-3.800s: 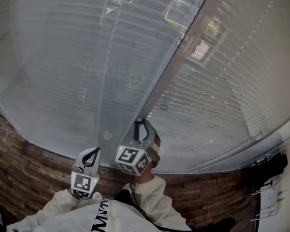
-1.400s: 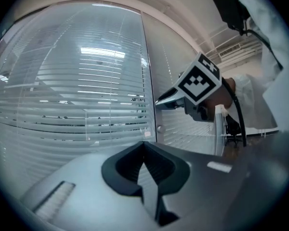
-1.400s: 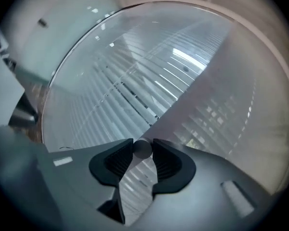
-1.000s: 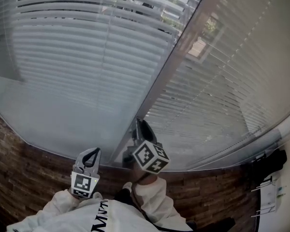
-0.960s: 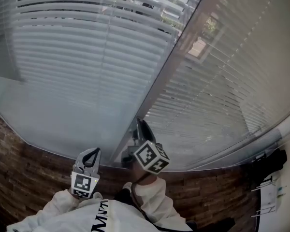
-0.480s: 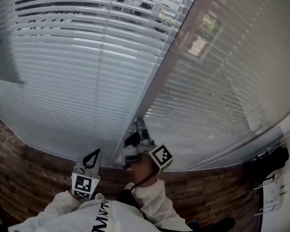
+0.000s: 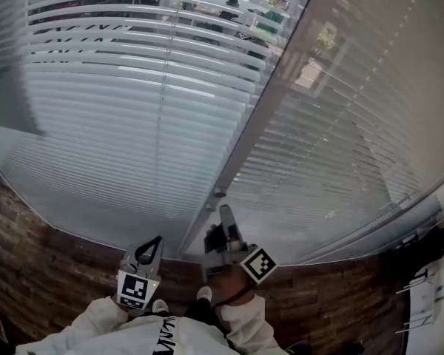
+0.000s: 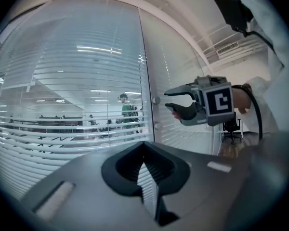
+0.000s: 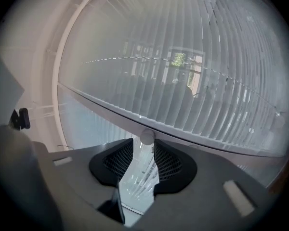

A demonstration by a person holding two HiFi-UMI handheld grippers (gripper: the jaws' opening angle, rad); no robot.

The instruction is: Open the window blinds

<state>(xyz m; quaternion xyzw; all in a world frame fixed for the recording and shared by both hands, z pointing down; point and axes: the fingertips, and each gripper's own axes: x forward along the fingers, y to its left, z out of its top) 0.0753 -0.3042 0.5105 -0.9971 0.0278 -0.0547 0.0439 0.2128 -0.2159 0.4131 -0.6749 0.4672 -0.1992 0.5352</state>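
The left pane's blinds (image 7: 126, 87) have their upper slats tilted apart, and a room shows between them; the right pane's blinds (image 7: 348, 117) look flatter. A small round tilt knob (image 7: 219, 193) sits on the frame post (image 7: 263, 109) between the panes. My right gripper (image 7: 226, 214) is just below it, rolled on its side. Its jaws stand apart, with the knob (image 9: 147, 137) at the mouth of the right gripper (image 9: 144, 146) and a small gap showing in the left gripper view. My left gripper (image 7: 154, 240) hangs lower left, shut and empty.
Brick-patterned flooring (image 7: 44, 272) runs along the foot of the glass. A second knob (image 8: 156, 125) sits below the first knob (image 8: 156, 100) on the post. A dark office chair (image 8: 229, 126) stands behind the right gripper (image 8: 169, 103). People are visible beyond the glass.
My right gripper has rolled on its axis and drawn back down from the knob. The left pane's slats have tilted further apart, so more shows through. The left gripper stayed put.
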